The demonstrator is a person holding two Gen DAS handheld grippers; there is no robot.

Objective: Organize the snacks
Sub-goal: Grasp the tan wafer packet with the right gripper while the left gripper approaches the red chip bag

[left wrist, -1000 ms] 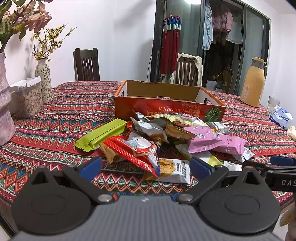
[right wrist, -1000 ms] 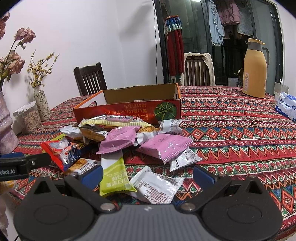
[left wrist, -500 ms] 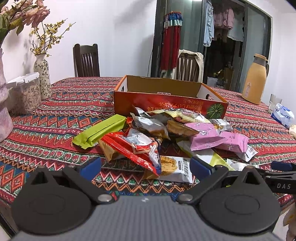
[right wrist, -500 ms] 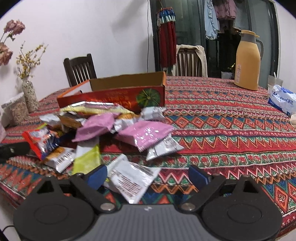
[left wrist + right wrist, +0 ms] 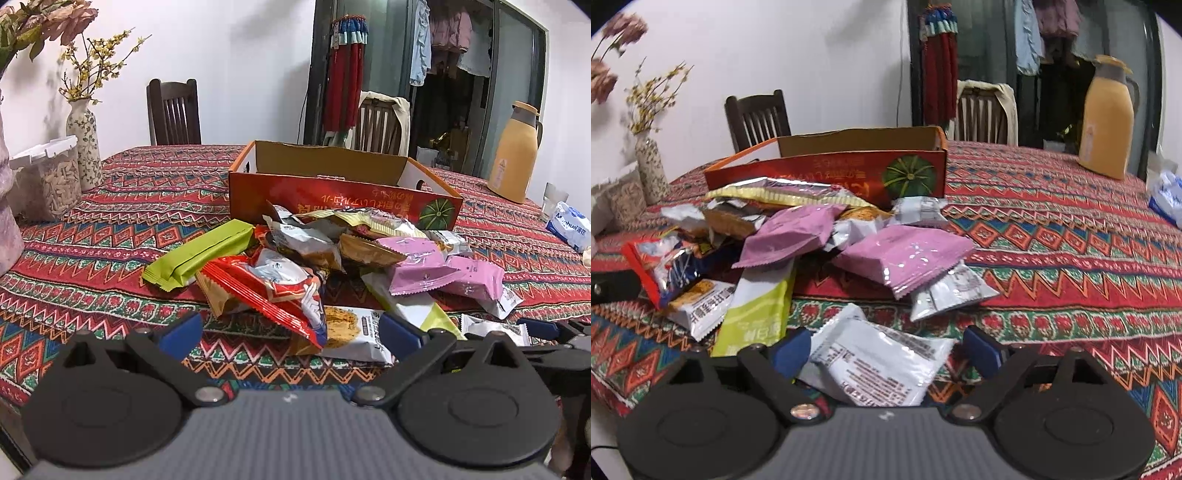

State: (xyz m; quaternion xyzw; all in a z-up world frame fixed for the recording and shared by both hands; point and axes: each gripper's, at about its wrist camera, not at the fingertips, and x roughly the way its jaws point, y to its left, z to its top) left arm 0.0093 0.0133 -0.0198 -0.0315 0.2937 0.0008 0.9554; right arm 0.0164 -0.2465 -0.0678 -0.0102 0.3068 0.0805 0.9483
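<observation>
While both claws hang spread and empty at the table edge, the right gripper [image 5: 884, 352] has crept in around a white packet [image 5: 875, 363].
Since a second ago it has closed on the snack pile [image 5: 332, 258]; the packet now sits between its fingers, ungripped, so I judge a first pick is near. The left gripper [image 5: 290, 330] faces the red packet [image 5: 273, 288], released. The cardboard box [image 5: 332, 184] waits just behind the pile; its floor is hidden, and the packets' print is hard to read.

We see mixed snack packets [image 5: 332, 266] heaped loosely just before our open, empty-looking orange cardboard box [image 5: 332, 192].
</observation>
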